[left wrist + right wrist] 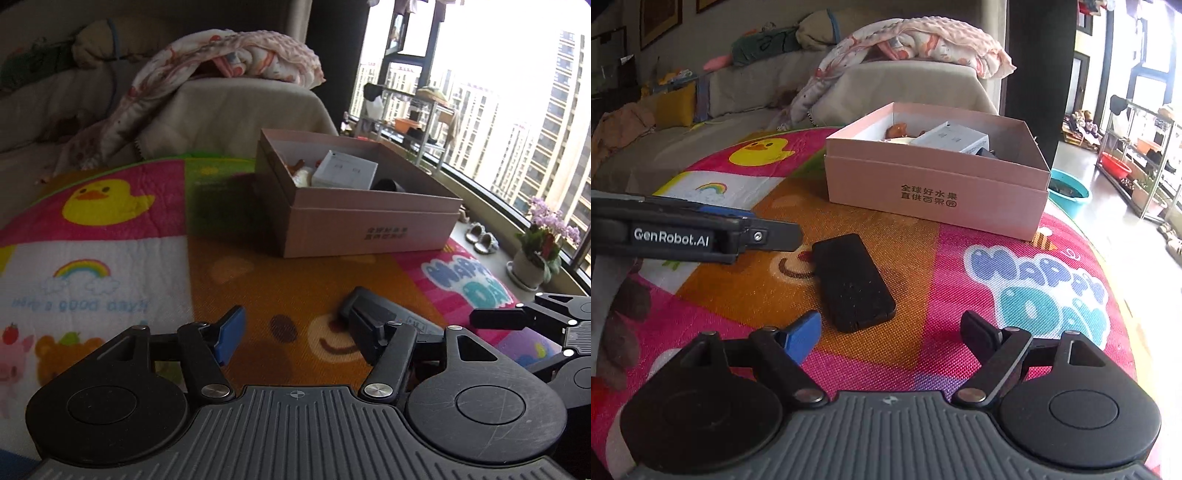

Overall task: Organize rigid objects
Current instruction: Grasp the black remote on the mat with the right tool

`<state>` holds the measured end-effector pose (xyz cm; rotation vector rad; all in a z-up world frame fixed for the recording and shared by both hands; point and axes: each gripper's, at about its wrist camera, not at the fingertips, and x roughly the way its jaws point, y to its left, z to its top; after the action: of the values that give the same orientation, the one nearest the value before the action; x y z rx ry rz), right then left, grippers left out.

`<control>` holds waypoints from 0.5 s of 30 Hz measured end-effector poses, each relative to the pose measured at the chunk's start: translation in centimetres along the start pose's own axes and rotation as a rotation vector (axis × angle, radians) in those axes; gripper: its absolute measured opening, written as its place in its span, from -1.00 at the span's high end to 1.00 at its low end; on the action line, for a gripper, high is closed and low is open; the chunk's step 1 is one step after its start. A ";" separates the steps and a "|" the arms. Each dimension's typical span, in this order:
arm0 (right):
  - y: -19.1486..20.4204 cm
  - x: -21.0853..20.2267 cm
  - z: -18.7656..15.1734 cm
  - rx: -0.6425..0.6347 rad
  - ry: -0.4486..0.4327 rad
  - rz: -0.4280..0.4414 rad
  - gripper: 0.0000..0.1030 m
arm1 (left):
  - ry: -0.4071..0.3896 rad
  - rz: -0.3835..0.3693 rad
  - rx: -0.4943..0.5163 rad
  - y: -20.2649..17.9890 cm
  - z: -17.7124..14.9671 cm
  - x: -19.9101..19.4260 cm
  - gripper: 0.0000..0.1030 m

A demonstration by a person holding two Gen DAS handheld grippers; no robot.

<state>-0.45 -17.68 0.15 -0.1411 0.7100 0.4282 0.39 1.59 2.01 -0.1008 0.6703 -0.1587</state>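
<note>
A black flat device (853, 280) lies on the colourful play mat (960, 295), just ahead of my right gripper (890, 321), which stands open with nothing between its pads. My left gripper (295, 310) is open too and empty; the black device (399, 317) lies past its right finger, partly hidden by it. From the right wrist view, the left gripper (783, 234) reaches in from the left, its tip beside the device's far end. Behind stands an open pink box (369, 225) holding a white carton (345, 171), a brown toy and a dark item.
A sofa with a crumpled blanket (229, 62) rises behind the mat. To the right the mat's edge drops off towards a window ledge with a potted orchid (539, 254) and slippers (480, 238). A blue basin (1067, 192) and a metal rack (1137, 155) stand on the floor.
</note>
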 end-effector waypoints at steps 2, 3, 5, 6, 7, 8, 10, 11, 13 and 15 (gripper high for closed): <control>0.2 0.3 0.3 -0.014 0.001 0.008 -0.61 | 0.031 -0.013 -0.042 0.6 -0.7 -0.1 -0.30; 0.3 0.5 0.4 -0.025 0.001 0.016 -0.61 | 0.026 -0.010 -0.036 0.5 -0.9 -0.1 -0.30; 0.5 1.0 0.9 -0.039 0.001 0.035 -0.59 | 0.017 0.004 -0.006 0.1 -1.2 -0.1 -0.30; 0.6 1.4 1.2 -0.040 0.004 0.044 -0.58 | 0.014 0.010 0.002 0.0 -1.3 -0.2 -0.28; 0.7 1.7 1.5 -0.043 0.005 0.050 -0.56 | 0.005 0.018 -0.003 -0.1 -1.4 -0.2 -0.25; 0.8 2.1 1.8 -0.056 0.005 0.054 -0.55 | 0.004 0.019 -0.015 0.1 -1.4 -0.1 -0.21; 1.3 2.5 2.3 -0.090 -0.002 0.064 -0.50 | 0.001 0.005 -0.034 0.6 -1.3 -0.2 -0.19; 1.5 2.7 2.4 -0.104 -0.005 0.074 -0.43 | 0.000 0.003 -0.037 0.6 -1.3 -0.2 -0.17; 1.9 2.7 2.6 -0.134 -0.009 0.091 -0.28 | 0.000 0.002 -0.036 0.6 -1.3 -0.2 -0.17; 2.4 2.4 2.7 -0.164 -0.004 0.112 -0.01 | 0.001 0.005 -0.025 0.5 -1.3 -0.2 -0.17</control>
<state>1.81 -14.00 0.63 -0.2553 0.6810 0.5943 -0.55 2.07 1.04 -0.1234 0.6736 -0.1456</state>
